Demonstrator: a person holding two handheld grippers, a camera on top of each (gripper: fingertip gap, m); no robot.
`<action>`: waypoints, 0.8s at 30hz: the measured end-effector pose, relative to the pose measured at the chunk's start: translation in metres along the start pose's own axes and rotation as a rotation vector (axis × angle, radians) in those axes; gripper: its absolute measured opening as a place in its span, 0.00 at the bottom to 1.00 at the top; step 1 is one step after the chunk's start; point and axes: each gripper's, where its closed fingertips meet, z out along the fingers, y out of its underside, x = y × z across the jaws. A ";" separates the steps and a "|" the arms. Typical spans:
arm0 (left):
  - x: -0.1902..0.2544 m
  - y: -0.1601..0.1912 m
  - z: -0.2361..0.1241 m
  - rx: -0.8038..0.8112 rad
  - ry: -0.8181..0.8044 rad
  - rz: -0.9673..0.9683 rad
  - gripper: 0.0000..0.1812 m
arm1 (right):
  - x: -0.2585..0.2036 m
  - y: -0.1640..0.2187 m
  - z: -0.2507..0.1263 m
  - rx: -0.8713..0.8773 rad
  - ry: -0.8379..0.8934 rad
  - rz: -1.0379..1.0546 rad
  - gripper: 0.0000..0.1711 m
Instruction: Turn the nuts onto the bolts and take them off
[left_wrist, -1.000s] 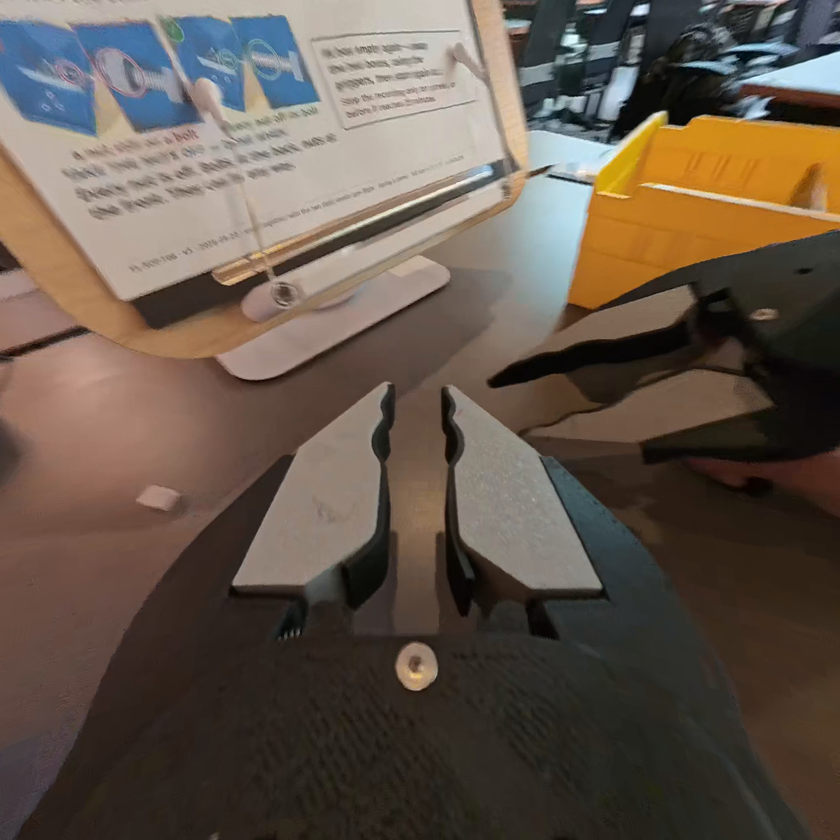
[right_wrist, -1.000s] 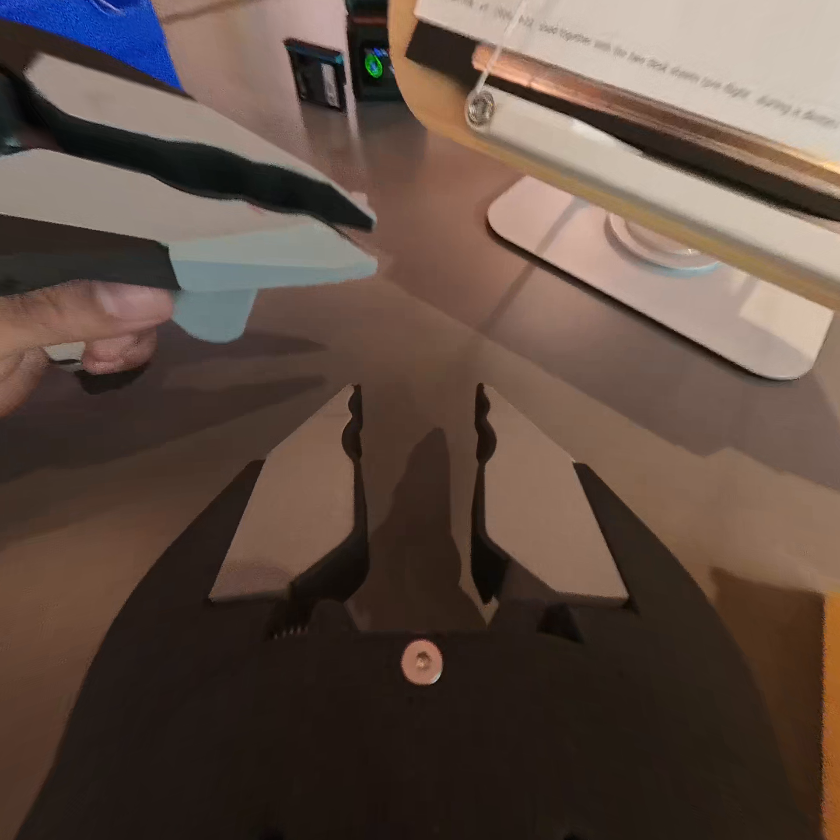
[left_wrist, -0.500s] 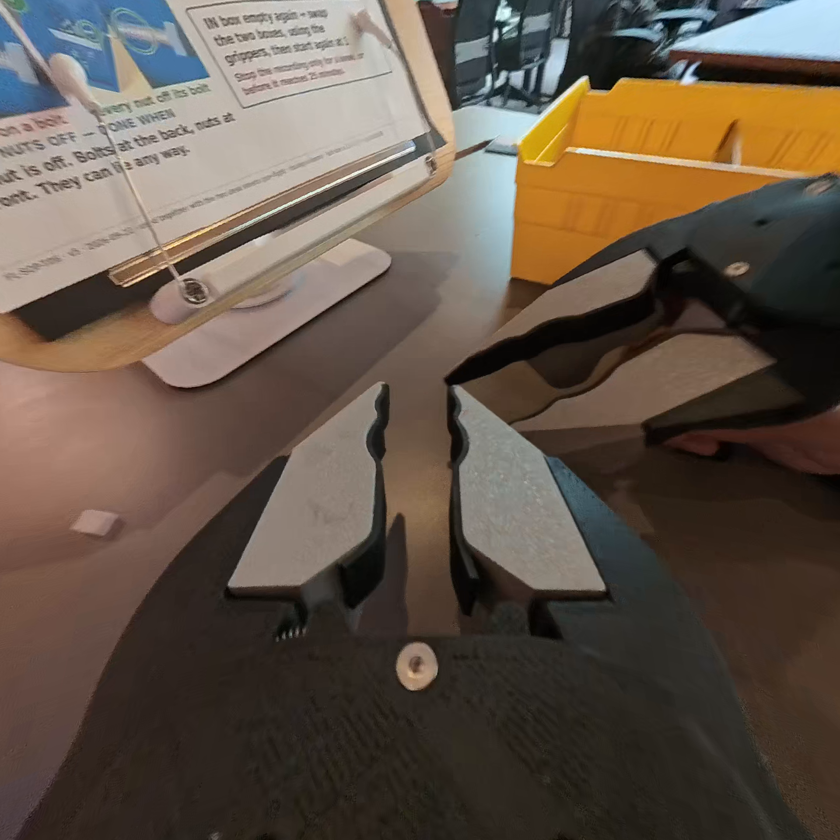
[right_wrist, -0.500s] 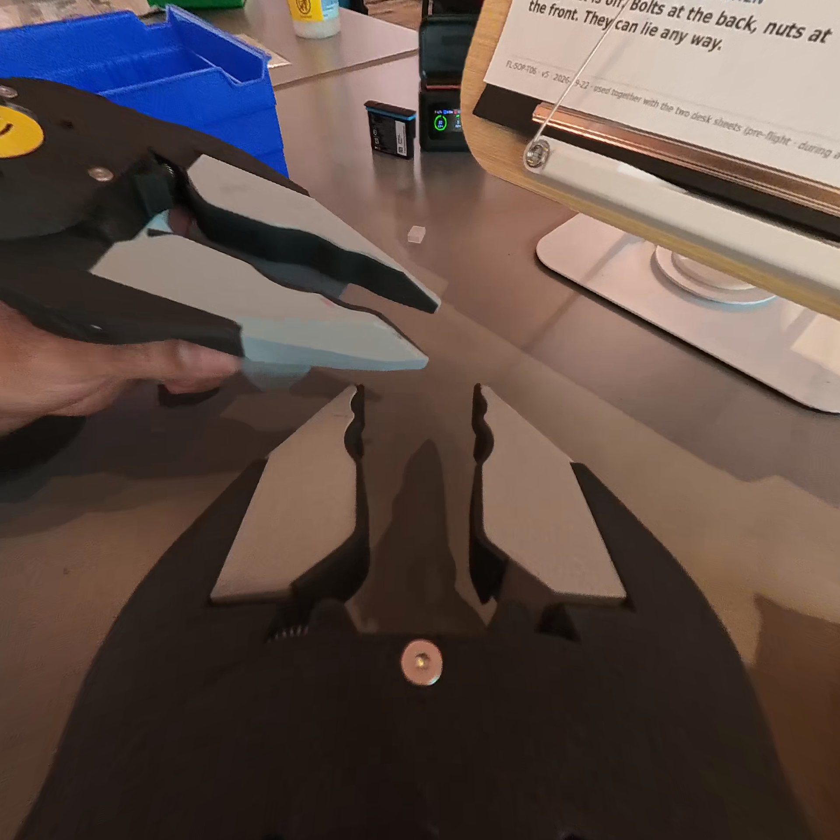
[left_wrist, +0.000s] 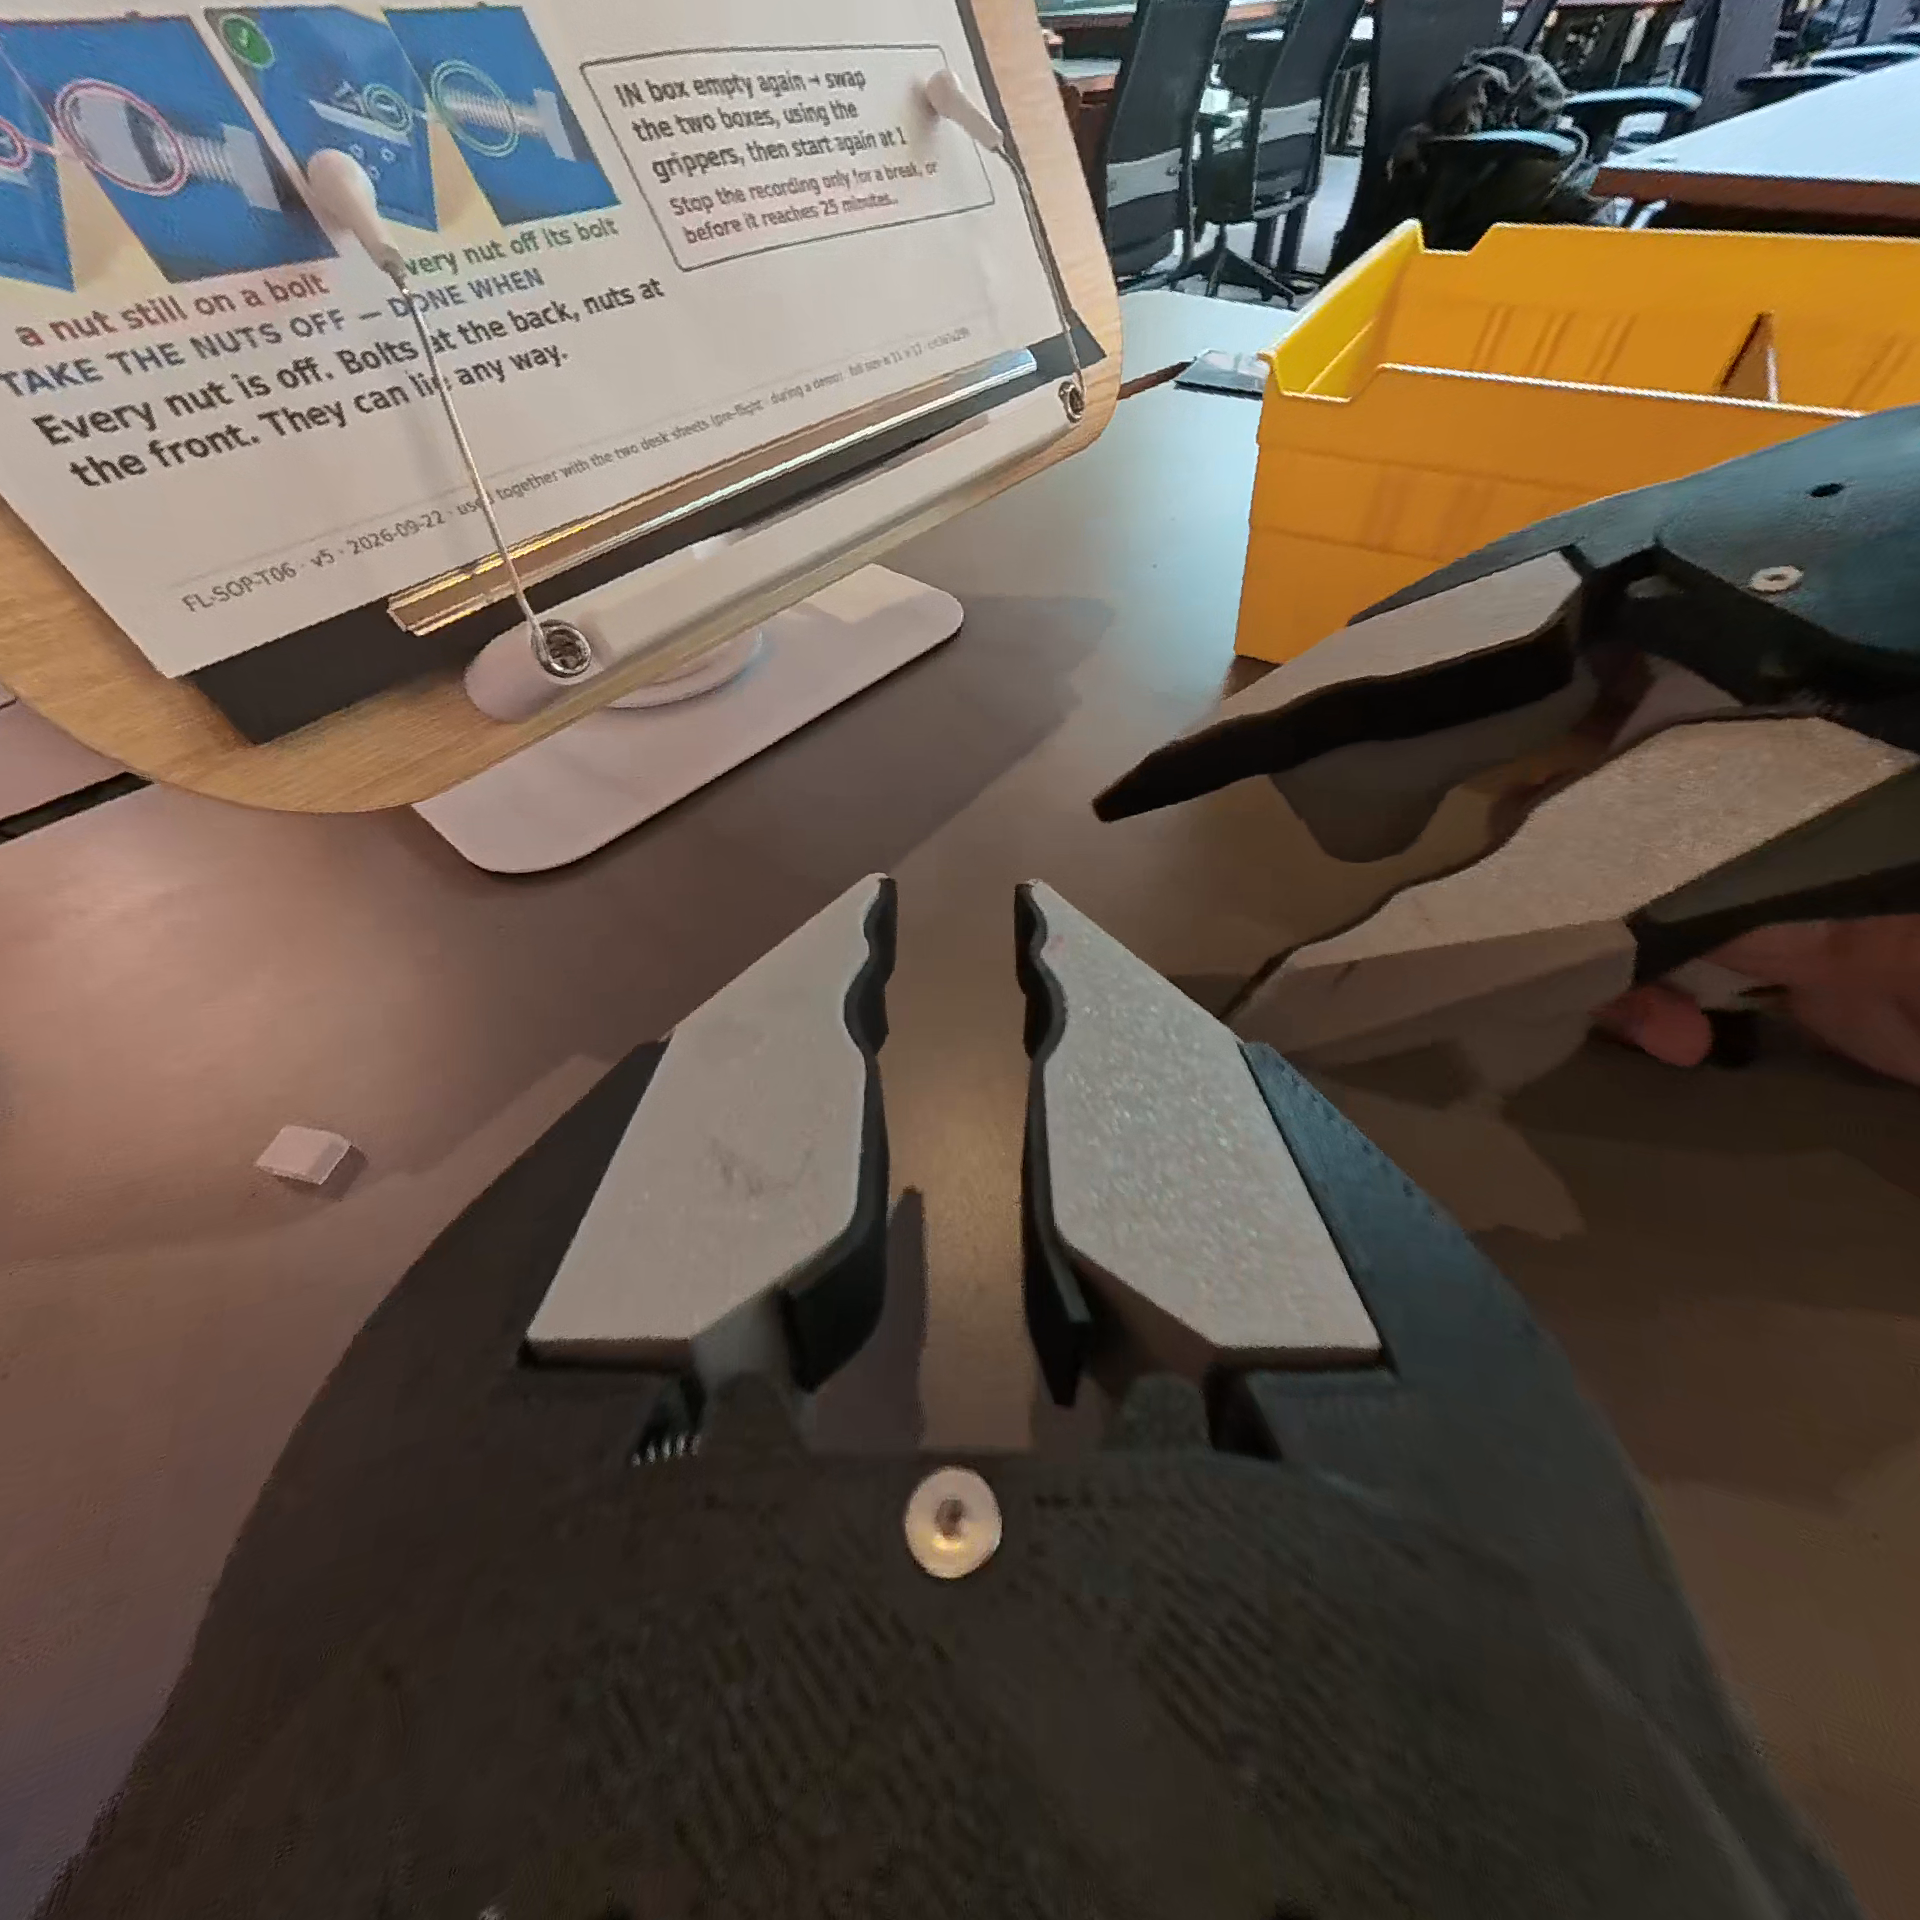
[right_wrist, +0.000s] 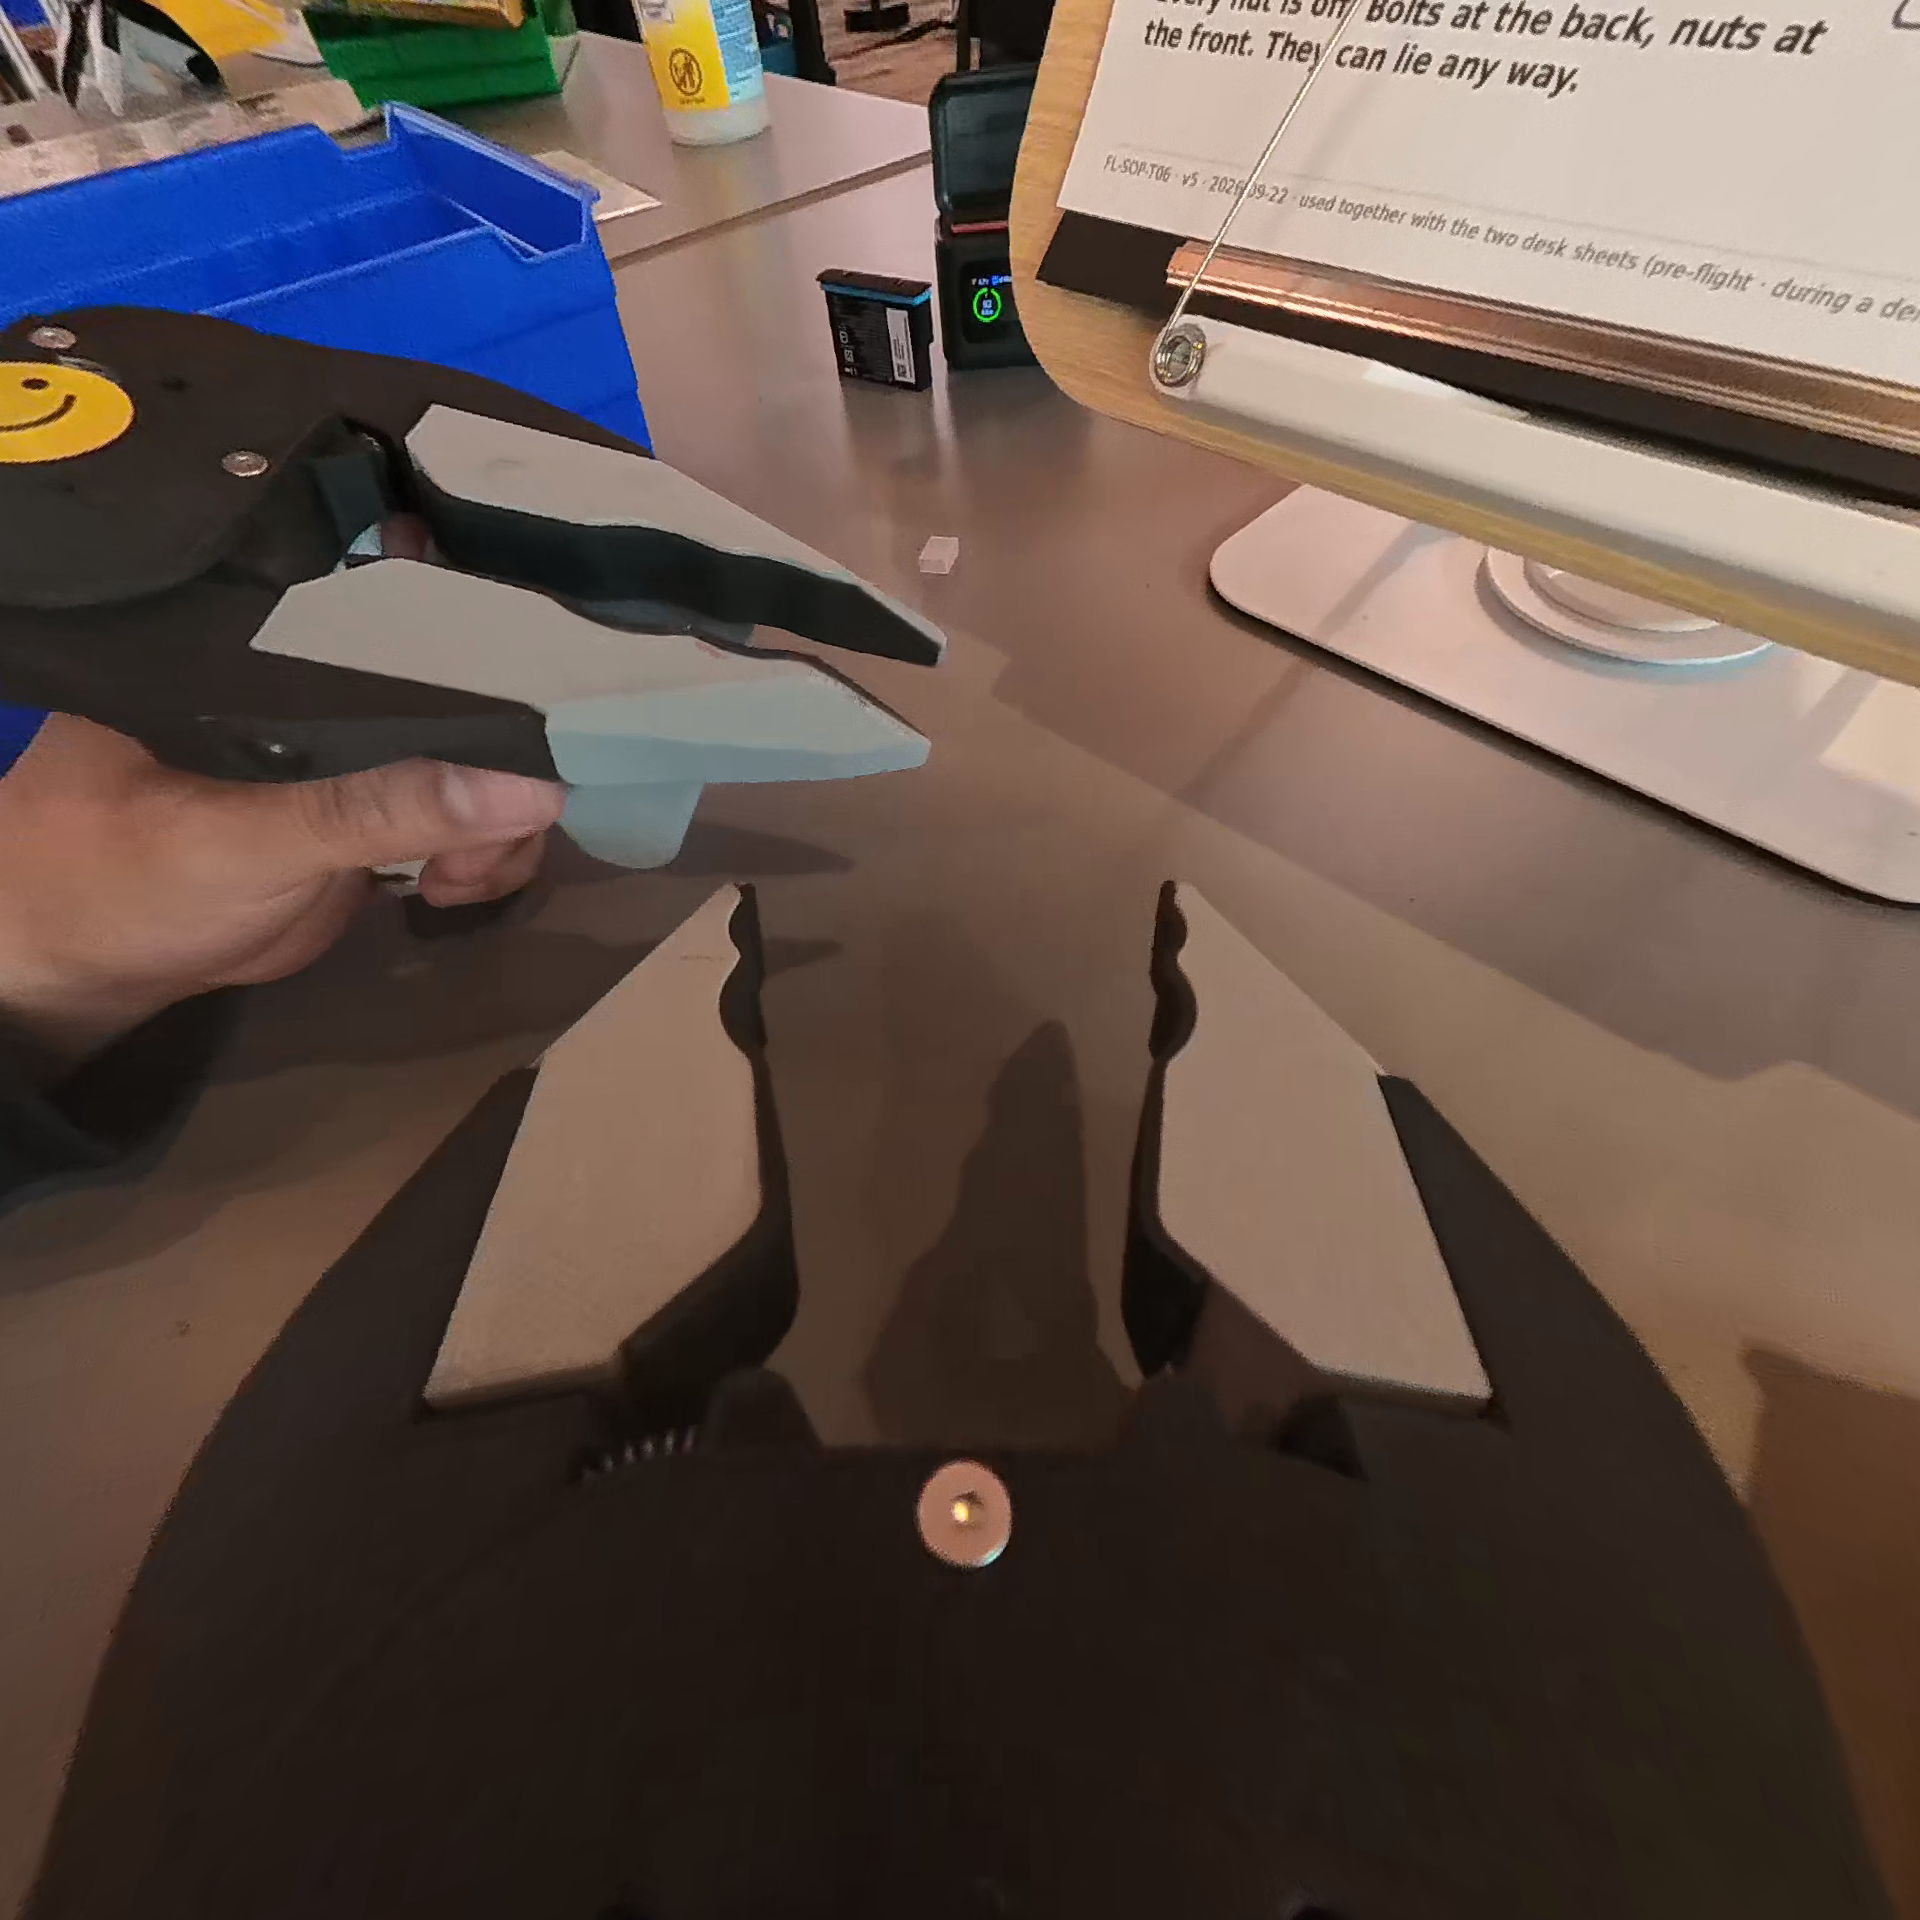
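In the left wrist view, we see the left gripper (left_wrist: 954, 891) held low over a smooth, dark brown table (left_wrist: 312, 987). Its two wedge-shaped fingers (left_wrist: 727, 1164) have grainy grey tops and black, wavy inner edges; they stand a narrow gap apart with nothing between them, so the gripper is released. Its long axis points away towards a wooden document stand (left_wrist: 1039, 260) on a white base, which carries a printed sheet. To the right, the right gripper (left_wrist: 1226, 883) reaches in sideways, tips pointing left, parted and empty. Behind it sits a glossy yellow plastic bin (left_wrist: 1455, 457). A small white block (left_wrist: 304, 1155) lies on the table at left. We cannot find any nuts or bolts here.

In the right wrist view, the right gripper (right_wrist: 956, 894) points forward over the table with its fingers spread wide, released and empty. The left gripper (right_wrist: 914, 696) comes in from the left, tips pointing right, held by a hand (right_wrist: 208, 883); a yellow smiley sticker (right_wrist: 57, 407) marks its black body. A blue plastic bin (right_wrist: 312, 260) stands behind it. A small black device (right_wrist: 878, 330) stands near the stand. No nuts or bolts show here either.
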 end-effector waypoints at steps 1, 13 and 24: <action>0.001 0.000 0.000 -0.005 0.005 0.004 0.11 | 0.000 0.001 0.001 -0.007 -0.007 0.006 0.43; 0.011 0.019 0.016 -0.156 0.037 0.076 0.20 | -0.008 0.011 0.011 -0.101 -0.072 -0.017 0.57; 0.012 0.019 0.007 -0.137 -0.034 0.144 0.10 | -0.015 0.019 0.001 -0.116 -0.058 -0.046 0.51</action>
